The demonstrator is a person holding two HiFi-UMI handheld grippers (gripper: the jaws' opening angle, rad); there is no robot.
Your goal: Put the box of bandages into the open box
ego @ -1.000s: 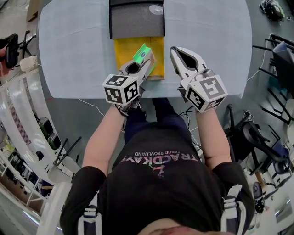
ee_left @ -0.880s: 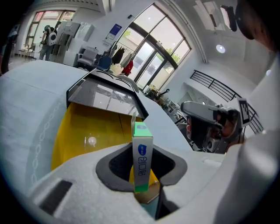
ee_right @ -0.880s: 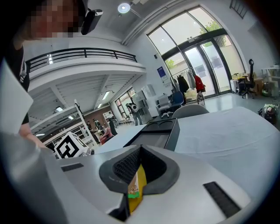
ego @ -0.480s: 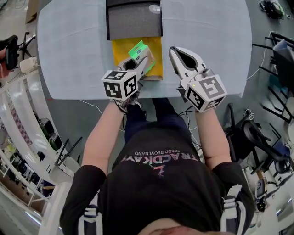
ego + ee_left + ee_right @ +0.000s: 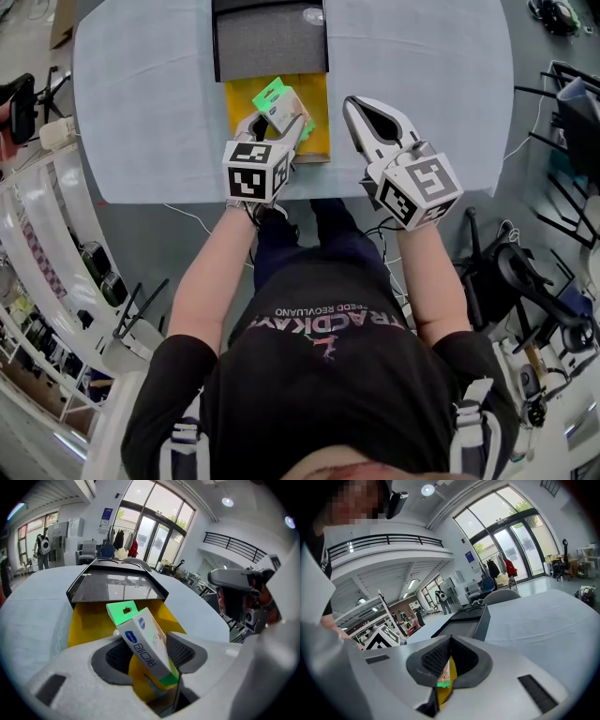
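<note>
The box of bandages [image 5: 278, 101], white with a green hang tab, stands tilted between the jaws of my left gripper [image 5: 275, 124] over the open box's yellow inside [image 5: 319, 94]. In the left gripper view the bandage box [image 5: 145, 644] leans left, its lower end down in the yellow box [image 5: 89, 620]. The left gripper [image 5: 152, 654] has just been opening; its pads stand apart from the box's sides. The dark grey lid [image 5: 272, 42] lies behind. My right gripper [image 5: 361, 103] rests shut just right of the open box, holding nothing.
The round pale table [image 5: 150, 112] ends just under both grippers. Racks and cables crowd the floor at left [image 5: 56, 244], and chair frames stand at right [image 5: 553, 122]. The lid [image 5: 117, 585] blocks the far side of the box.
The left gripper has shifted slightly left and forward and rolled. Its jaws have spread, and the bandage box has tipped more upright between them. The right gripper has stayed still.
</note>
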